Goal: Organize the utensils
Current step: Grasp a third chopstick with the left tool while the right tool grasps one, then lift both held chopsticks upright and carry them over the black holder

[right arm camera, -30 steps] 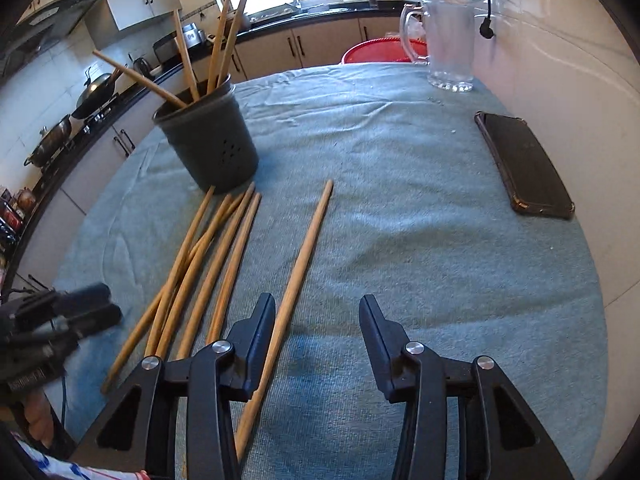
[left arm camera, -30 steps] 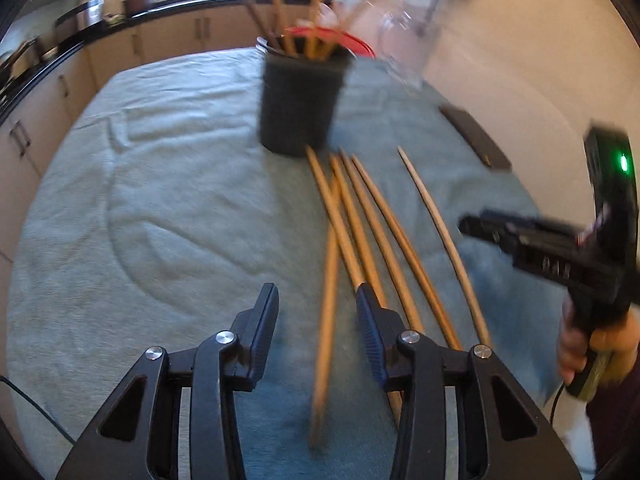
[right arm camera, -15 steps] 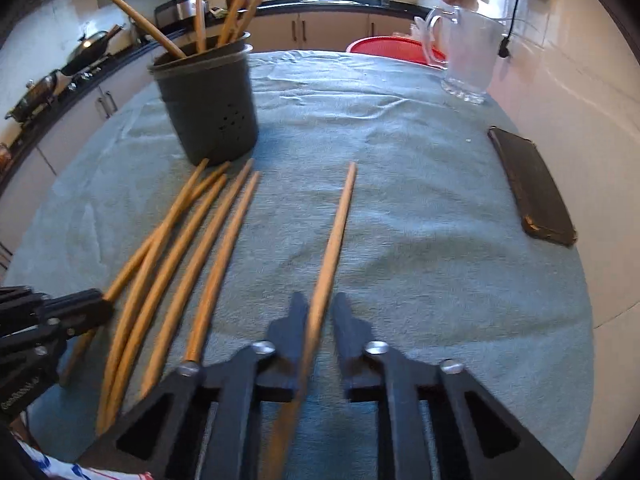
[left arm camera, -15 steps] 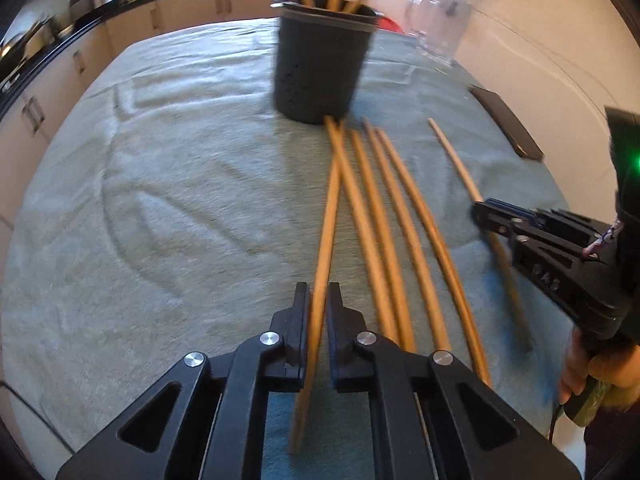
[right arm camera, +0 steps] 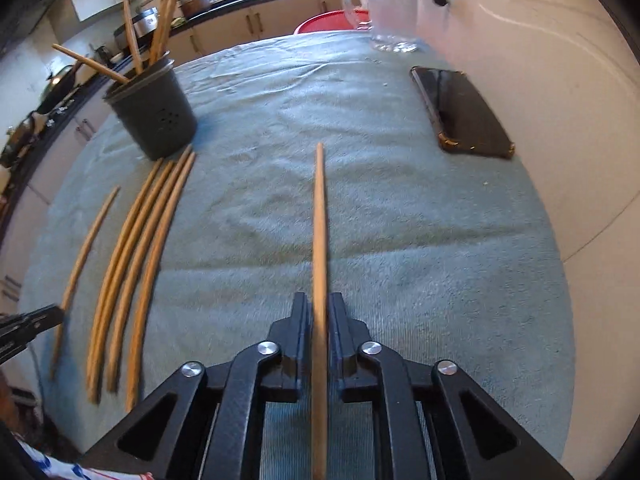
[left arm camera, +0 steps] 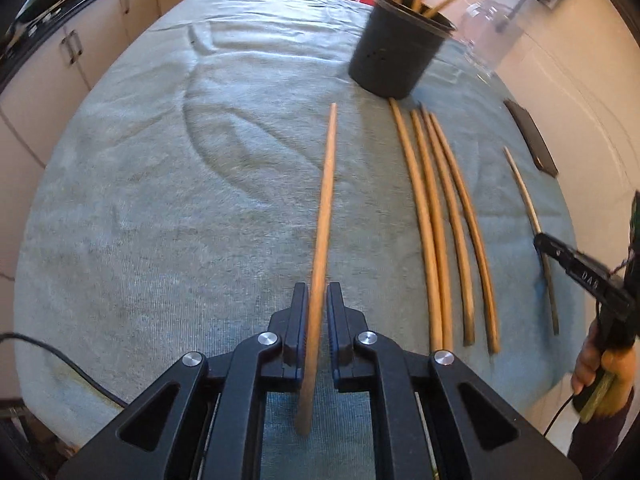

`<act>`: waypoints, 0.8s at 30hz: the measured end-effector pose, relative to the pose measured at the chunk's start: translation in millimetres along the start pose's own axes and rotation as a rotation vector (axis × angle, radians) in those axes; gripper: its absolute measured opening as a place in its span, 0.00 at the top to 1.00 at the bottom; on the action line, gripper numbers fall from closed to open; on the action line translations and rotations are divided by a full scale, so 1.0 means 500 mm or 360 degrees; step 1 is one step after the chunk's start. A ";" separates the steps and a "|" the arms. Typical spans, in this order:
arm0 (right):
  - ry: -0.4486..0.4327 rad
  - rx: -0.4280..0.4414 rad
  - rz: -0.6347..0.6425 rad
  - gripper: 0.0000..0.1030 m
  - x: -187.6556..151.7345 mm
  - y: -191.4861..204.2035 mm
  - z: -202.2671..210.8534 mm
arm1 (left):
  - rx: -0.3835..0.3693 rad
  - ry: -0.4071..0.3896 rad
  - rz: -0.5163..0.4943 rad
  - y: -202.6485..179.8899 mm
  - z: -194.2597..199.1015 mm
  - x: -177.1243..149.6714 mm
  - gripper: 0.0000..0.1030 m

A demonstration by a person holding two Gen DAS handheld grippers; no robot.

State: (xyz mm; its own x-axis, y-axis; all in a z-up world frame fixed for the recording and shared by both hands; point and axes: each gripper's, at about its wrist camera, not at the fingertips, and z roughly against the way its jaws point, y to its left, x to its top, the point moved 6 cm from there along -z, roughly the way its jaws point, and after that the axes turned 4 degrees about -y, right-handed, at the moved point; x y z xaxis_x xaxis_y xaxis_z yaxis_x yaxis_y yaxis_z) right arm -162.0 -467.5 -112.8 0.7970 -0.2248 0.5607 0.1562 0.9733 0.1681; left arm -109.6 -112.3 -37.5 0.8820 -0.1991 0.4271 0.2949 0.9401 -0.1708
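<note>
Smooth, matt wooden sticks (left arm camera: 436, 216) lie on a fuzzy teal cloth (left arm camera: 200, 200) covering the tabletop. The holder (right arm camera: 154, 114) looks matt dark plastic; the jug (right arm camera: 390, 8) clear glass; the phone (right arm camera: 460, 112) glossy.

**Colours and surface patterns on the table**

Pale teal towel (right arm camera: 400, 240), fine ribbed weave; dark grey holder (right arm camera: 154, 114) with small dot perforations; orange-brown wooden sticks (left arm camera: 436, 220); glossy black phone (right arm camera: 464, 112); clear glass jug (right arm camera: 390, 4); red basin (right arm camera: 328, 22); black grippers

Home kitchen: cabinets (right arm camera: 256, 24), wok (right arm camera: 60, 84)
</note>
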 end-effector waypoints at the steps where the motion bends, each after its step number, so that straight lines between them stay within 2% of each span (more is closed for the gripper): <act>1: 0.0019 0.0020 -0.0003 0.87 0.000 -0.001 0.001 | 0.0007 0.0006 -0.0018 -0.002 0.000 0.004 0.87; 4: 0.0077 0.0061 -0.0019 0.87 0.006 -0.005 -0.003 | 0.0033 0.0006 -0.0123 -0.020 -0.005 0.024 0.74; 5: 0.0095 0.0060 -0.0011 0.87 0.011 -0.006 -0.007 | 0.0052 -0.0006 -0.0171 -0.027 -0.008 0.035 0.74; 9: 0.0144 -0.0002 0.0061 0.87 0.030 -0.004 -0.027 | 0.0056 0.0047 -0.0273 -0.040 -0.035 0.065 0.73; 13: 0.0209 -0.0029 0.0091 0.87 0.058 -0.001 -0.047 | 0.0084 0.0142 -0.0279 -0.028 -0.077 0.097 0.75; 16: 0.0275 -0.0025 0.0086 0.87 0.078 -0.003 -0.062 | 0.0095 0.0171 -0.0305 -0.028 -0.085 0.116 0.78; 24: 0.0455 -0.0073 0.0126 0.87 0.136 -0.004 -0.108 | 0.0089 0.0263 -0.0349 -0.037 -0.109 0.155 0.78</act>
State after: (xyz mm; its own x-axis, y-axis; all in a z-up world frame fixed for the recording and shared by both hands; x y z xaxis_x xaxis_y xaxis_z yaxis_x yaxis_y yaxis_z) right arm -76.8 -482.4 -118.7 0.9386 -0.1324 0.3184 0.1082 0.9898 0.0926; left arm -26.4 -160.1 -49.8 0.8487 -0.4376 0.2971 0.4687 0.8825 -0.0392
